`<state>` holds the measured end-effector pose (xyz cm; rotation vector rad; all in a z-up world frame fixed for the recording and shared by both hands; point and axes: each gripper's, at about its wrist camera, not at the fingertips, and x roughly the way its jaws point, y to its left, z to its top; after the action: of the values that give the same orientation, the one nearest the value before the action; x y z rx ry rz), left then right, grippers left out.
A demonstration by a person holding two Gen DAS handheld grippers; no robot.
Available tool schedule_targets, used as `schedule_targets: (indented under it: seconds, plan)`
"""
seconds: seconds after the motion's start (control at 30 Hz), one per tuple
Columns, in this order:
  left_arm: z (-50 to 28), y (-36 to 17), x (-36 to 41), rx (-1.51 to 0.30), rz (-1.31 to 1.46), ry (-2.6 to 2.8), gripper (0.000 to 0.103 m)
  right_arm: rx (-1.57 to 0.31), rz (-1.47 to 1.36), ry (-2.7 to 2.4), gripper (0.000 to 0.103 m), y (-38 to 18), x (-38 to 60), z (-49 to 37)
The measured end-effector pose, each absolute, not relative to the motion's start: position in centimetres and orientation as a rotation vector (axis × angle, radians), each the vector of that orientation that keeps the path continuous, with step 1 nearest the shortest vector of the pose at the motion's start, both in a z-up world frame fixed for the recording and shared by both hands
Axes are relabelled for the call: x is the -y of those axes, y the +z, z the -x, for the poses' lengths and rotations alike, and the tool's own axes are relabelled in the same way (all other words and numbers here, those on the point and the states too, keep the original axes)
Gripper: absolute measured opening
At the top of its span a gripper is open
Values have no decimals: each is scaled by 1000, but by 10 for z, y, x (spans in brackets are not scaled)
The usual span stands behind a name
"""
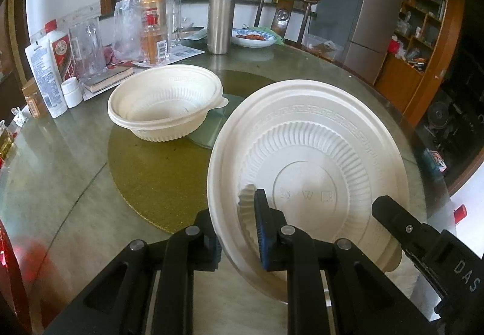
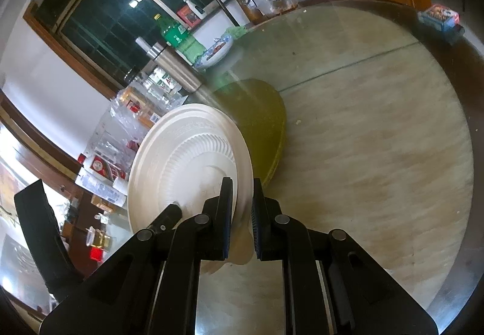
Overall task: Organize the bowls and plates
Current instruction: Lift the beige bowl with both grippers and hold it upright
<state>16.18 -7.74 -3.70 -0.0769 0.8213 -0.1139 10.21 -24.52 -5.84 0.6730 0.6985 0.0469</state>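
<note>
Plate [image 1: 308,153], white and tilted on edge above the counter [image 1: 60,183], is pinched at its rim by both my claws: left claw [image 1: 239,232] and right claw [image 2: 242,220] clamp it. Stacked bowls [image 1: 165,105] sit beyond on a gold mat [image 1: 157,180].

1 white plate [image 1: 317,153], 2 nested bowls [image 1: 163,111], 1 steel flask [image 1: 220,20], 1 green bottle [image 2: 174,32].

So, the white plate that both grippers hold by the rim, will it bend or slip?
The plate looks thin, moulded and ribbed, so probably light and slightly flexible. The left gripper and right gripper pinch only its rim, so it may twist.
</note>
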Motion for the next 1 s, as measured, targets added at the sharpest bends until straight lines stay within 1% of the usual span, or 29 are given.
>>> schedule_targets:
  seconds: [1.0]
  plan:
    - [-162,-40,71,-818,82,-133,17,-677,-629,54,12,-61,239,-99]
